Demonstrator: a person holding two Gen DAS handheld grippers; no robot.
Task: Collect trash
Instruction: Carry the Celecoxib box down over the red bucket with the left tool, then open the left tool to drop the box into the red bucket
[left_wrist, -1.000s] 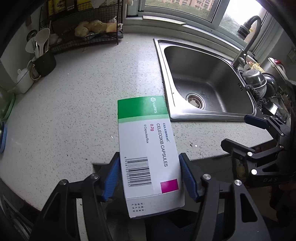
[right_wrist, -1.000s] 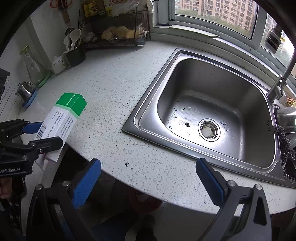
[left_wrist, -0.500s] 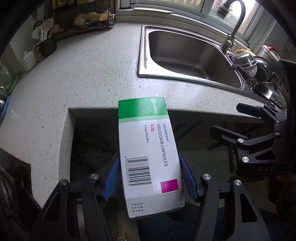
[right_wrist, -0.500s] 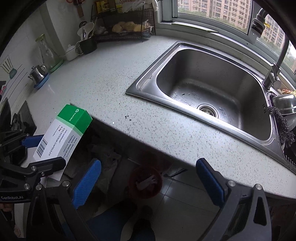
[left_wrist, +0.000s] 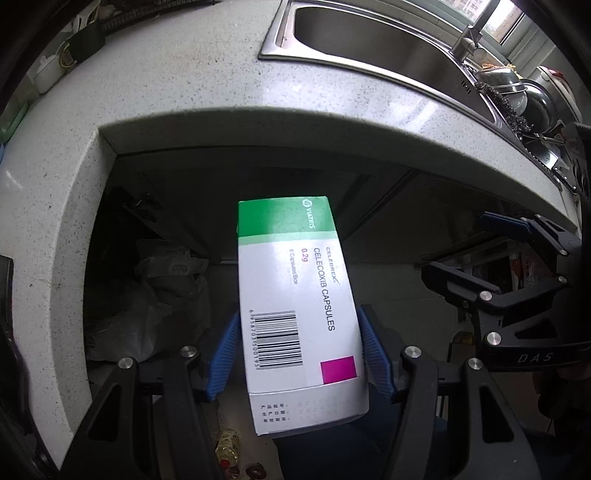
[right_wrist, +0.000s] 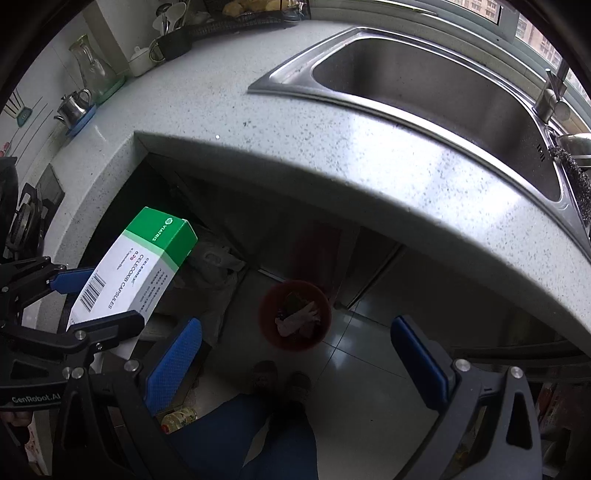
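Observation:
A white and green medicine box (left_wrist: 295, 295) stands between the blue pads of my left gripper (left_wrist: 299, 354), which is shut on its lower half. The right wrist view shows the same box (right_wrist: 136, 266) at the left, held off the counter's edge above the floor. My right gripper (right_wrist: 295, 362) is open with nothing between its fingers. Below it on the tiled floor sits a red trash bin (right_wrist: 294, 314) holding crumpled scraps. In the left wrist view my right gripper (left_wrist: 517, 273) shows at the right edge.
A speckled countertop (right_wrist: 332, 147) curves over a dark recess with a grey bag (left_wrist: 162, 295). A steel sink (right_wrist: 443, 85) lies beyond. A person's feet and blue trouser legs (right_wrist: 273, 424) stand on the floor. A kettle (right_wrist: 74, 105) and jug sit at the left.
Both grippers have drawn back from over the counter and sunk past its edge. The floor and red bin have come into view. The box stays clamped in the left gripper.

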